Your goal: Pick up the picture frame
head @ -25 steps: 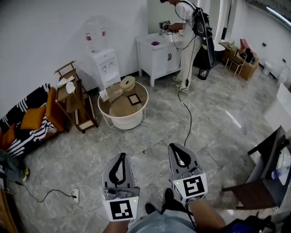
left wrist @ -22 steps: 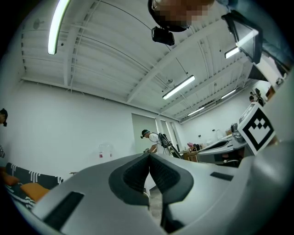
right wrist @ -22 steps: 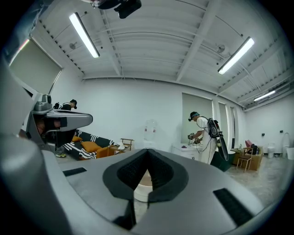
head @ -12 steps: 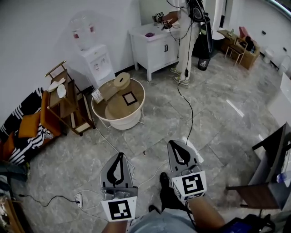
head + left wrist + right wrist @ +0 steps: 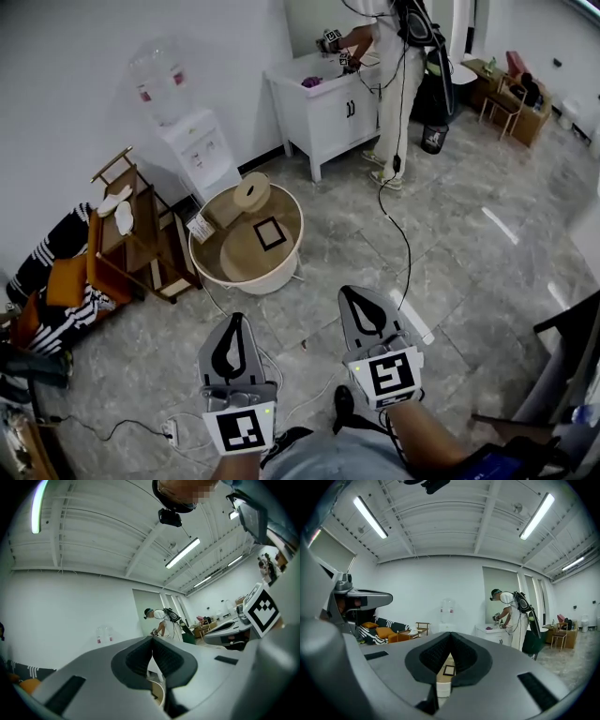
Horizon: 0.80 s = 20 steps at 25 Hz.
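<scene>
Looks like a mock living rm set up inside a lab or test hall. Far left: striped sofa (image 5: 33, 267) w/ orange cushions (image 5: 66, 281), wooden shelf (image 5: 141, 234), water cooler (image 5: 192, 141), round table (image 5: 246, 272). White cabinet (image 5: 328, 108) at the far wall. But bare strip lights (image 5: 370, 516) on an open ceiling (image 5: 450, 522), grey tile floor (image 5: 469, 234), loose cables (image 5: 401, 246), plus a person (image 5: 398, 56) w/ a backpack rig at the cabinet.

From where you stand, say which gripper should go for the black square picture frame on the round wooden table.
Probably right: the right gripper points straight at the black square picture frame; the left gripper has no frame ahead. Both are shut.
</scene>
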### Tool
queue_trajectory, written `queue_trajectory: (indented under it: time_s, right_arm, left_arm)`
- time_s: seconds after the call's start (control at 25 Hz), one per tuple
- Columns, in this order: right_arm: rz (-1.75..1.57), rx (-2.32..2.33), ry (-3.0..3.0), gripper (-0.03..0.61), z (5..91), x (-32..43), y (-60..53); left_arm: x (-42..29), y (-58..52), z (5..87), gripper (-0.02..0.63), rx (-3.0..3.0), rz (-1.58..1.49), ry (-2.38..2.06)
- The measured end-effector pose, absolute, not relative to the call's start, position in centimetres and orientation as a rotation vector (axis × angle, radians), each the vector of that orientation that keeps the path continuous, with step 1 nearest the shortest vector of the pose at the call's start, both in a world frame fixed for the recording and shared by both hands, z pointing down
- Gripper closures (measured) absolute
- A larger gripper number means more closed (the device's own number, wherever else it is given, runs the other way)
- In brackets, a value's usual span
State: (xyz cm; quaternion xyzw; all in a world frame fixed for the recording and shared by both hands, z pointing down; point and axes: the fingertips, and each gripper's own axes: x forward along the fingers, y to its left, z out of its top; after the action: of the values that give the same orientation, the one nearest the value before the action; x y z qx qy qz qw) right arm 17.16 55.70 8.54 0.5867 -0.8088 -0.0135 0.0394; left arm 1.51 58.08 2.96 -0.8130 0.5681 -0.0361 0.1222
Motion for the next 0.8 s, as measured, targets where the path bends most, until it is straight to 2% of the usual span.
queue_trajectory:
  time_s: [0.4,0.8]
  right_arm:
    - [0.015,1.678,-2.530,0.566,9.4,16.9,47.7]
    - [0.062,1.614,-2.495,0.566,12.8,12.6,35.1]
  left_arm:
    - [1.3,51.0,2.5,0.598,-2.311,-0.122,1.726]
    - [-3.4,37.4,5.5,0.598,-2.338,-0.100,1.785]
